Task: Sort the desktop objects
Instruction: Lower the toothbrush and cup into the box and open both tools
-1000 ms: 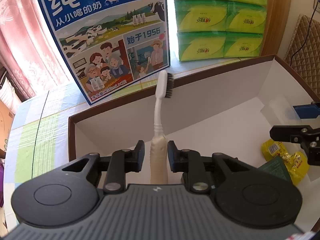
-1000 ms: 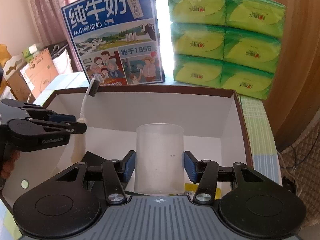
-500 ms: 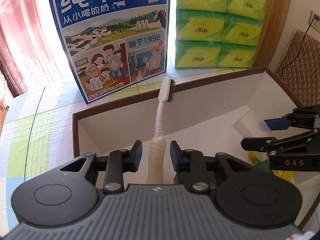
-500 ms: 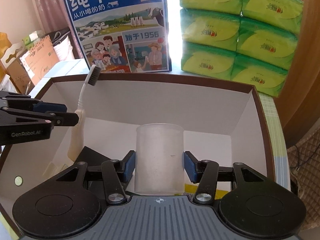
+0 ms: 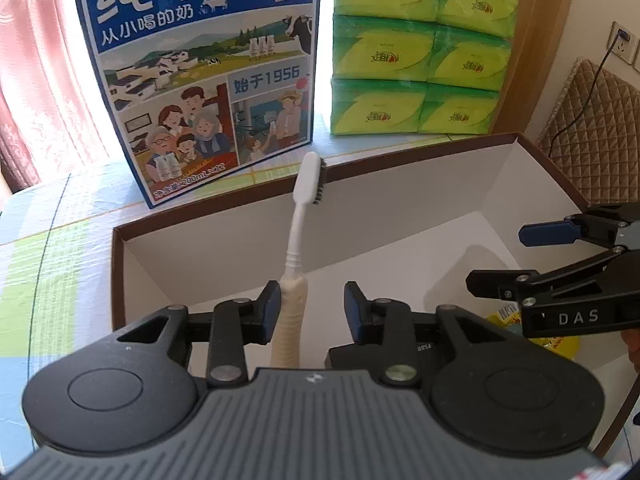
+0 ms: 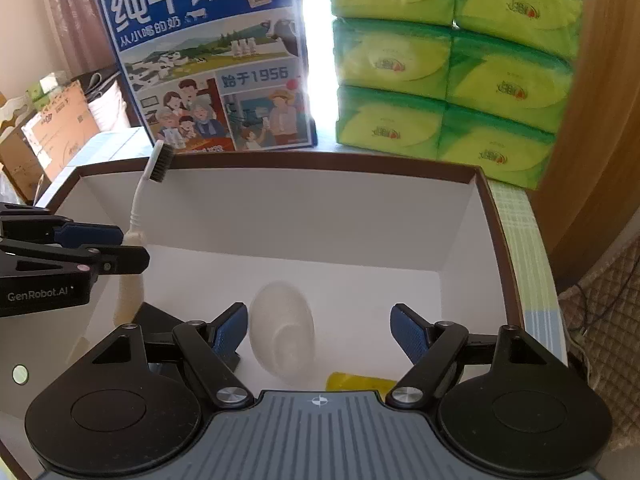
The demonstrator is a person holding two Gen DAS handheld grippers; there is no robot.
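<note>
A white toothbrush (image 5: pixel 298 216) with a cream grip stands upright between the jaws of my left gripper (image 5: pixel 312 308). It leans on the left pad, with a gap to the right pad, so the gripper is open. From the right wrist view the toothbrush (image 6: pixel 138 204) rises over the left end of the brown-rimmed white box (image 6: pixel 320 160). A frosted plastic cup (image 6: pixel 282 336) lies on its side on the box floor. My right gripper (image 6: pixel 318 330) is open wide around it without touching. The right gripper (image 5: pixel 504 256) also shows at the right of the left wrist view.
A yellow packet (image 6: pixel 360 382) and a dark flat item (image 6: pixel 156 316) lie in the box. Behind the box stand a blue milk carton (image 5: pixel 200 80) and stacked green tissue packs (image 5: pixel 420 52). A quilted chair (image 5: pixel 588 120) is at the right.
My right gripper opened and let go of the cup, which now lies on its side in the box. The left gripper's jaws widened around the toothbrush.
</note>
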